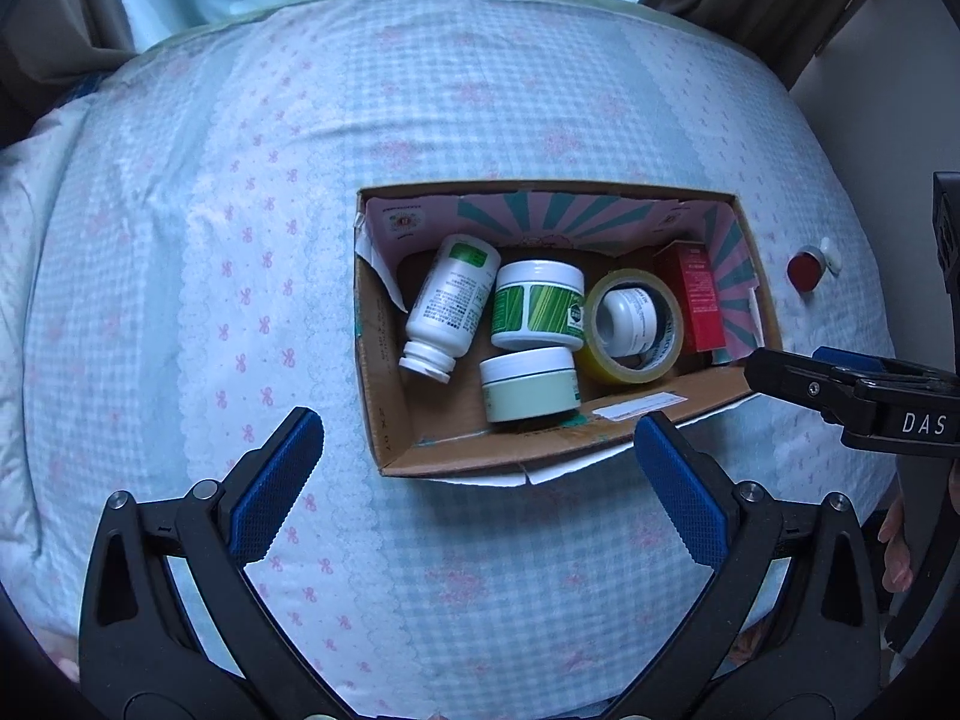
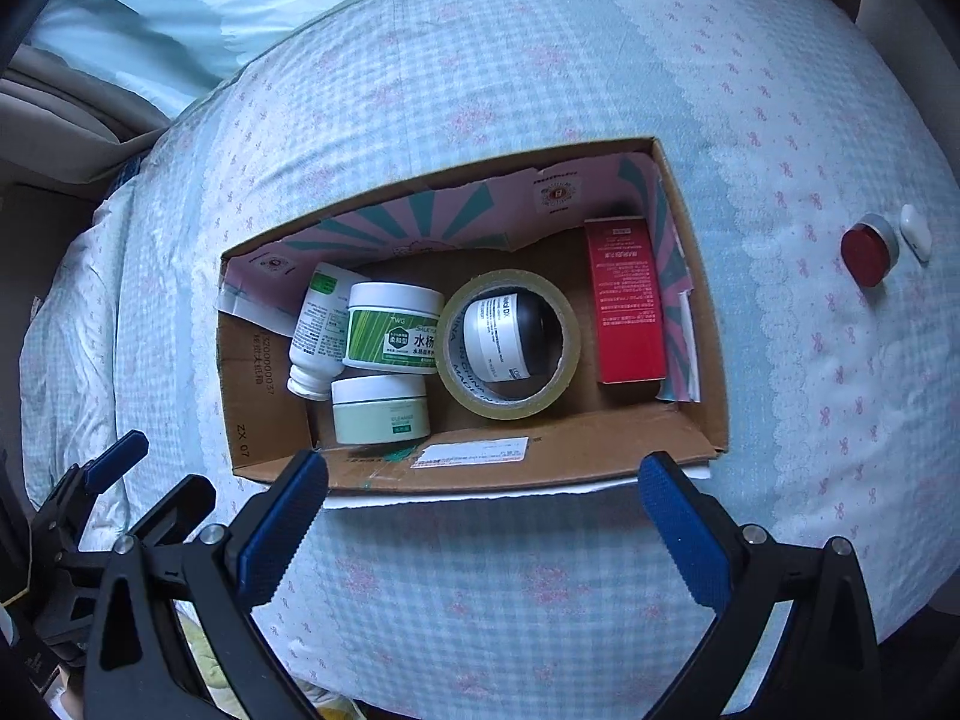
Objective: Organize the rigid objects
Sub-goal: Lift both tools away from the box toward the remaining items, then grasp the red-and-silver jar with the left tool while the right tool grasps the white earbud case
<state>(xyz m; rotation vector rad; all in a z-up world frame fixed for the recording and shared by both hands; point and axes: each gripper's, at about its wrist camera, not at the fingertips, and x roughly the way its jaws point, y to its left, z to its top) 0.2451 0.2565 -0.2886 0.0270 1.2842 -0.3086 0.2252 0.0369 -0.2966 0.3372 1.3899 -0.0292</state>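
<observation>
my two grippers hang over the bed [image 1: 180, 240], both with fingers spread wide and grasping nothing: the left gripper [image 1: 480, 456] at the bottom of its view, the right gripper [image 2: 483, 501] just short of the cardboard box [image 2: 264, 444]. the box, centre frame, already gathers a white bottle [image 2: 315, 324] lying on its side, a green-label jar [image 2: 390, 330], a pale green jar [image 2: 381, 411], a tape roll [image 2: 510, 354] ringed around a small tub, and a red carton [image 2: 630, 306] upright against the right-hand wall. two strays, a red-capped jar [image 2: 870, 252] and a small white piece [image 2: 915, 231] just beside it, lie on the bedspread at right, well apart from the box. i judge those come next, likely for my right gripper.
</observation>
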